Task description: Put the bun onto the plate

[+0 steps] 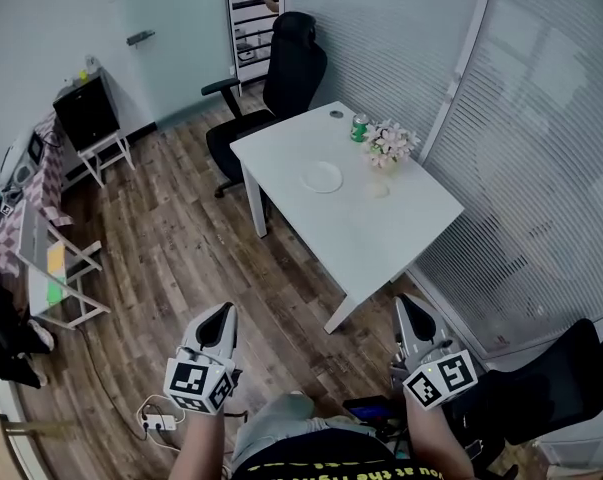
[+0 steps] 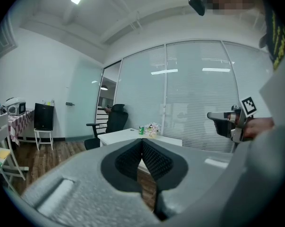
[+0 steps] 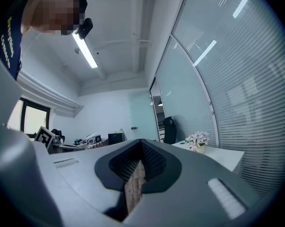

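White round plate (image 1: 322,177) sits centre-frame on white rectangular table (image 1: 401,233); grey left gripper (image 1: 222,315) and right gripper (image 1: 405,304), bottom of frame, both pressed together and empty, likely just carried towards the table.

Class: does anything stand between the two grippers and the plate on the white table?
Nothing visible does. Only bare wooden floor lies between the left gripper, the right gripper and the table. The plate lies apart from the can and the flowers.
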